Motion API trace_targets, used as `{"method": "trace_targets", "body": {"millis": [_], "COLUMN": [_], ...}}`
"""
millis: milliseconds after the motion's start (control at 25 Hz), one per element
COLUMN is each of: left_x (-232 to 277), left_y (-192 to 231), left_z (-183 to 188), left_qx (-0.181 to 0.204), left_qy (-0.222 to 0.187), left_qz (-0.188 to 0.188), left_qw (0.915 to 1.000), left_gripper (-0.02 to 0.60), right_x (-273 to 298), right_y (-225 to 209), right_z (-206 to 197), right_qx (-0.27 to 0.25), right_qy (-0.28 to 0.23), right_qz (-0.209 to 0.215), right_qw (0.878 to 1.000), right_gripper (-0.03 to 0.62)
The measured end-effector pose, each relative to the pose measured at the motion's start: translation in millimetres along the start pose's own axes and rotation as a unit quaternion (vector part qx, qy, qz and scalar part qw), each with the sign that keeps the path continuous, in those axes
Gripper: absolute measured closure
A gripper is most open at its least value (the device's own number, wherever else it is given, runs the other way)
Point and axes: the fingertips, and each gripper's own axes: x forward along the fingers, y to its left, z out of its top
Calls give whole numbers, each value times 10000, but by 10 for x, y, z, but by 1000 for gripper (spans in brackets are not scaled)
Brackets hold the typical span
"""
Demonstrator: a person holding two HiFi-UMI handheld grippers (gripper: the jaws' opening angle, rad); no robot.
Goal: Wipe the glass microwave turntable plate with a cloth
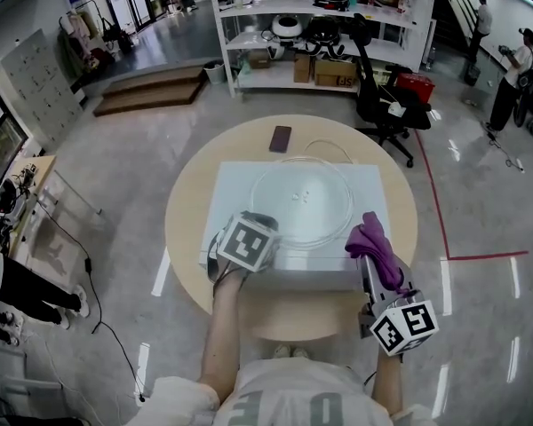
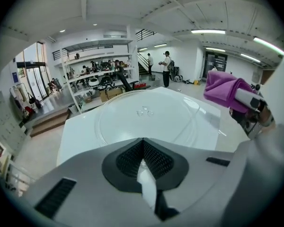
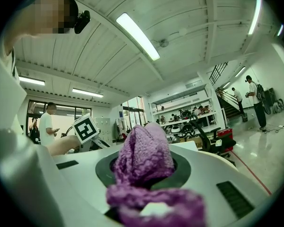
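Right gripper (image 1: 368, 266) clamped on cloth (image 1: 379, 245), just off plate (image 1: 302, 198) at near-right rim | left gripper (image 2: 142, 148) clamped on plate, near-left rim

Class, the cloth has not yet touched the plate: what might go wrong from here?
1. The glass turntable plate lies loose on the smooth white board. The left gripper, jaws together, sits at its near rim and is not visibly clamping it, so a wipe may slide the plate toward the phone.
2. The purple cloth is bunched in the right gripper, so the hard jaws might touch the glass.
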Motion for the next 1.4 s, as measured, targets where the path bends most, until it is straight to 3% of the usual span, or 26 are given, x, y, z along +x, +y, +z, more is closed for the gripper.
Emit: {"method": "trace_targets", "body": {"millis": [240,480,720,1000,1200,1400], "left_x": [21,0,-72,-240,-385,-487], "left_y": [-48,-170,-440,-501,-454,-398], "left_z": [-9,2,-81,-236,-355,-436], "left_qx": [-267,-24,-19,-45,-177,-361], "left_qy": [-54,29,-153,-226,-594,-1042], "left_qz": [-297,-289,-752,-544,-344,-74], "left_qw": [9992,9996,9970,9983,9975,9939], "left_gripper": [586,586,586,586,586,586], "right_x": [-6,24,-14,-107,-114,-24], "right_y": [-30,-1,93,156,263,489], "right_z": [-57,-80,-121,-134,-117,-105], "right_qx": [49,34,-2,-5,-77,-320], "right_qy": [61,144,206,265,302,456], "right_qz": [-53,12,84,102,219,733], "right_qw": [10000,9999,9998,9996,9993,9957], "right_gripper": [548,548,548,548,548,548]}}
